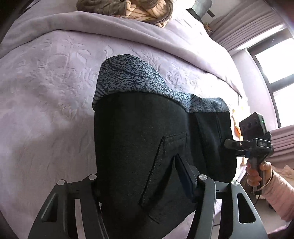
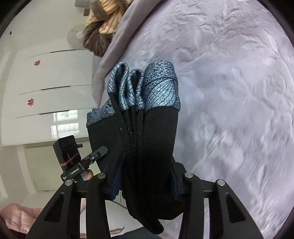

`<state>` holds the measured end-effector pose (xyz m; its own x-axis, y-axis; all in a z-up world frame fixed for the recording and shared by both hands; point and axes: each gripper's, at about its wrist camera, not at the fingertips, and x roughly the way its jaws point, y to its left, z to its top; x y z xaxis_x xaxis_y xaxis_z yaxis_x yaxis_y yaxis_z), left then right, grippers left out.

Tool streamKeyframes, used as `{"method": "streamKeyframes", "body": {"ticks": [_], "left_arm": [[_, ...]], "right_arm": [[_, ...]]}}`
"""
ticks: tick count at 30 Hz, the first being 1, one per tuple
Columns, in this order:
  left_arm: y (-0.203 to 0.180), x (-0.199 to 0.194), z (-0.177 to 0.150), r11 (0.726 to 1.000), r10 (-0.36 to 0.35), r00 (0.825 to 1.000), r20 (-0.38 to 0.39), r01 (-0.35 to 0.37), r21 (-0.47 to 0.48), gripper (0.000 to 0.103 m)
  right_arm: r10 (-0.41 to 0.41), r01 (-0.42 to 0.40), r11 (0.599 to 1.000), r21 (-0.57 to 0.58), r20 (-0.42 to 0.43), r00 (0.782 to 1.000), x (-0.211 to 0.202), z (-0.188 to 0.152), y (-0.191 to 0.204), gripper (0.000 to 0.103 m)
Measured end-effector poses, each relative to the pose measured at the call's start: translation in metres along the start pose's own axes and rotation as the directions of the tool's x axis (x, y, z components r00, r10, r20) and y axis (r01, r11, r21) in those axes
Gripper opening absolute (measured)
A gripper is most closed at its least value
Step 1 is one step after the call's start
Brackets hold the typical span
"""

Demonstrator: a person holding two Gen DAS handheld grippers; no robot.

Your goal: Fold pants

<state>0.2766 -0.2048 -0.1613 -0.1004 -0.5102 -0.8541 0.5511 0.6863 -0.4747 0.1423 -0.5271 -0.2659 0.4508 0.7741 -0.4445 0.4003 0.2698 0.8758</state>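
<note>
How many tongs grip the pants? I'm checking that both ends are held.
2: left tongs clamp the black pants with blue-grey patterned cuffs near the pocket; right tongs clamp the bunched folds at their other edge.

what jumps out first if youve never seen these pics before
A bundle of black pants with a blue-grey speckled, leaf-patterned lining fills the middle of both views, folded over and held up between the two grippers. The left gripper and right gripper each have their jaws closed on the dark cloth. Behind lies a mauve embossed bedspread, with a crumpled brown and peach blanket at its far end.
</note>
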Motion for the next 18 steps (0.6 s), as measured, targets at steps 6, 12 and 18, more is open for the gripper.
{"method": "streamKeyframes", "body": {"ticks": [6, 12, 18], "left_arm": [[0.001, -0.013, -0.032, 0.999, 0.030, 1.000, -0.007, -0.030, -0.018, 0.062], [0.031, 0.030, -0.051, 0.988, 0.129, 0.989, -0.078, -0.135, -0.072, 0.081], [0.030, 0.039, -0.046, 0.972, 0.229, 0.971, -0.071, -0.232, -0.046, 0.103]], "right_arm": [[0.045, -0.045, 0.999, 0.021, -0.004, 0.999, 0.004, -0.026, -0.005, 0.046], [-0.063, 0.063, 0.998, 0.019, 0.000, 0.998, 0.024, -0.051, -0.021, 0.046], [-0.242, 0.242, 0.970, -0.017, 0.023, 0.970, 0.032, -0.058, -0.032, 0.060]]}}
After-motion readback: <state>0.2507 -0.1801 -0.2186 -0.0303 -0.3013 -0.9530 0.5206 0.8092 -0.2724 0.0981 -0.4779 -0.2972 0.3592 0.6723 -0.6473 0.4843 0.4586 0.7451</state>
